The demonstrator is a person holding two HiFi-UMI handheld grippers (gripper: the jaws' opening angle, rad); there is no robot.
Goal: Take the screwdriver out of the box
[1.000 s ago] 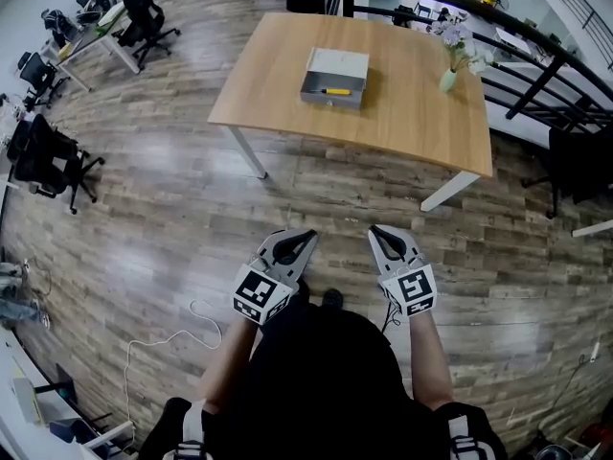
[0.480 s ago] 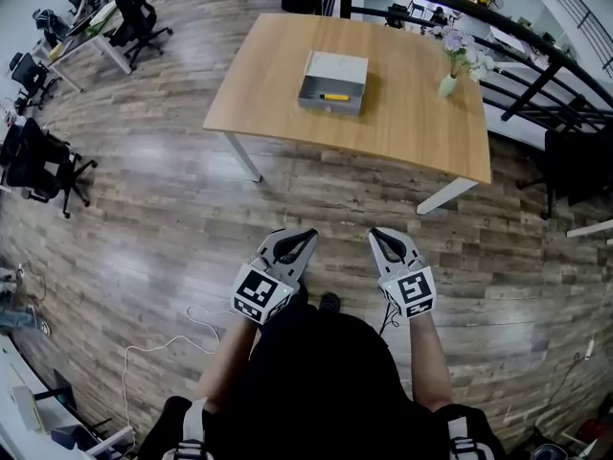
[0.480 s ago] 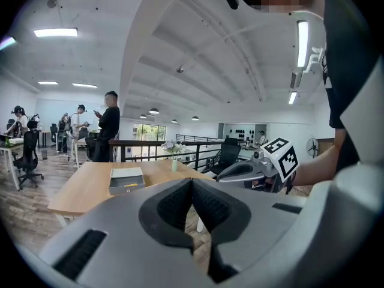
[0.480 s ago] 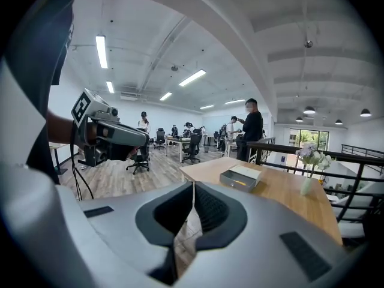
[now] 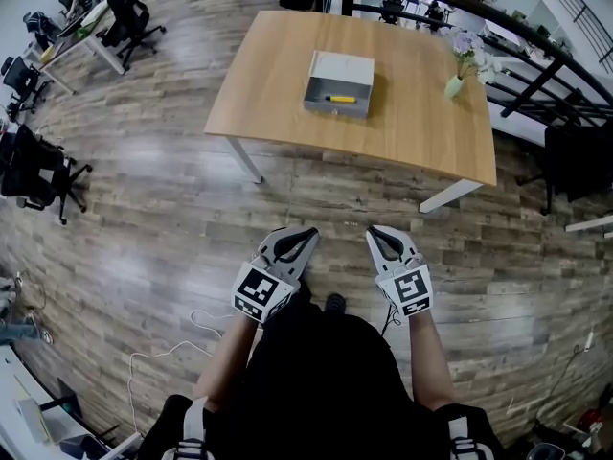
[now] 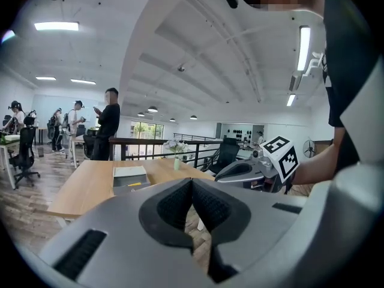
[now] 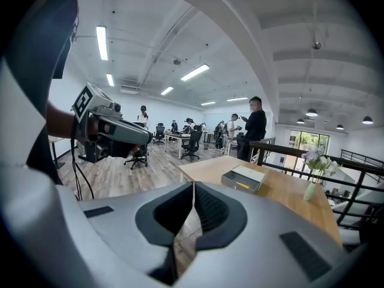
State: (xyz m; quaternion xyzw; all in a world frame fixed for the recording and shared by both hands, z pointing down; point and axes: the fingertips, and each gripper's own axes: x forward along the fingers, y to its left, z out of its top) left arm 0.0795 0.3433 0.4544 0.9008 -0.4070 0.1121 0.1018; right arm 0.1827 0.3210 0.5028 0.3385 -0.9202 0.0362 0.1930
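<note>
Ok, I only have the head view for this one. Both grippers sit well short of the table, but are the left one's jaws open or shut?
Observer: Shut. In the left gripper view, the left gripper has its jaws together, with nothing between them.
Operator: And the right one?
Observer: The right gripper is shut as well, and it holds nothing.
Operator: Is anyone near the table?
Observer: Yes. A person in dark clothes stands beyond the far side of the table, which your view cuts off.
</note>
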